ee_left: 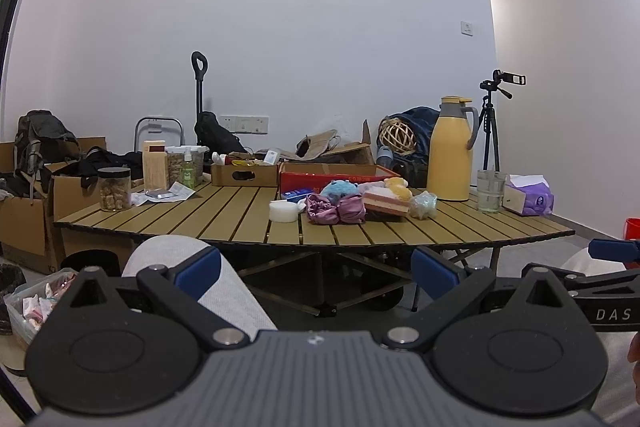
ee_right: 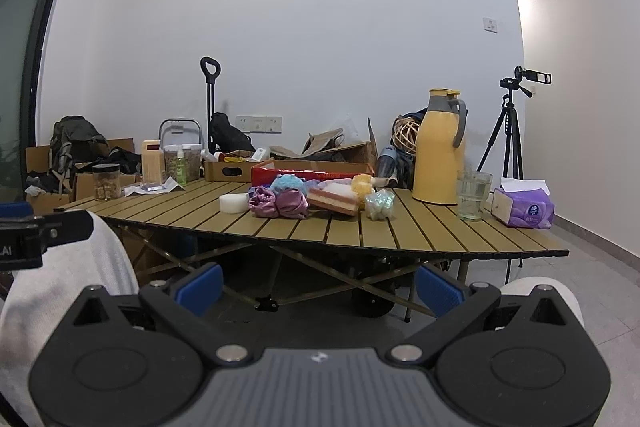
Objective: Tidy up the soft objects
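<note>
left gripper [ee_left: 316, 269] at lower centre, level and low before the table [ee_left: 224, 215], blue fingers [ee_left: 198, 269] spread wide, holding nothing. right gripper [ee_right: 318, 287] likewise wide apart and empty, over a grey knee [ee_right: 68, 279]. "das" reads on the other gripper's body, lower right of the left view. soft toys [ee_left: 344, 203] heaped mid-table, centre frame, by the red box [ee_left: 320, 177].

Slatted table [ee_left: 240, 215]: soft pile mid-table, white sponge [ee_left: 284, 211], purple cloth [ee_left: 335, 209], pink cake sponge [ee_left: 385, 203], blue plush [ee_left: 340, 188]. Yellow jug [ee_left: 450, 155], glass [ee_left: 490, 191], tissue pack [ee_left: 528, 195] right; jar [ee_left: 115, 189] left.
</note>
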A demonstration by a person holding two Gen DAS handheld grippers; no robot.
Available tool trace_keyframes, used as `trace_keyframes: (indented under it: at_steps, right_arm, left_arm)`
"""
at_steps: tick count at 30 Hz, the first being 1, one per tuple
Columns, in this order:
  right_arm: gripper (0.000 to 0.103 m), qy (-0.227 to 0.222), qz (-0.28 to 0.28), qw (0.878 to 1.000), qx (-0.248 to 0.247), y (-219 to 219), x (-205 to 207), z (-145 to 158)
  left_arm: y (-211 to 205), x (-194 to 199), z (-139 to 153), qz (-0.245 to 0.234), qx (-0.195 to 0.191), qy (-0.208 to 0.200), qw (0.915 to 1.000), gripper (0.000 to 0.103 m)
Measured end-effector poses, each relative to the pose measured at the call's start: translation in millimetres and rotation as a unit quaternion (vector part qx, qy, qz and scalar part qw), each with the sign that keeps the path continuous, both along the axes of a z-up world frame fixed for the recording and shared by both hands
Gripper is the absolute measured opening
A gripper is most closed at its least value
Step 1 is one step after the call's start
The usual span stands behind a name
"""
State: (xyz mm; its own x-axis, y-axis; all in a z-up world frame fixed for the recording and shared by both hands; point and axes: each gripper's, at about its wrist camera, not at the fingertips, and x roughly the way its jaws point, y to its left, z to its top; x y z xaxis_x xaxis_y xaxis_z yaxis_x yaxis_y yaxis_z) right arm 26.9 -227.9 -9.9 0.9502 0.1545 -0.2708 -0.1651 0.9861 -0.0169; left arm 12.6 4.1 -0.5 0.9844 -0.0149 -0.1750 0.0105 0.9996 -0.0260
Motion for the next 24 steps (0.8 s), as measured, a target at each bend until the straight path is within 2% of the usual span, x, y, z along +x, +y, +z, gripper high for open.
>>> trace_keyframes:
  at_steps: [13, 17, 21, 24]
  right_arm:
    - [0.103, -0.011, 0.005, 1.0, -0.001, 1, 1, 3]
    - [0.103, -0.03, -0.002, 1.0, 0.007, -6, 7, 15]
    - [0.103, -0.049, -0.011, 0.999, 0.022, -14, 24, 25]
    - [0.103, -0.049, -0.018, 0.998, 0.035, -20, 53, 31]
  left_arm:
    - [1, 6, 4, 0.005, 0.0, 0.002, 1.0, 0.103]
    - [4, 11, 15, 0.007, -0.005, -0.009, 0.9999, 0.103]
    - [3, 40, 23, 0.004, -0.001, -0.004, 1.0, 0.103]
    - [2, 66, 31, 0.009, 0.005, -0.009, 0.9999, 0.103]
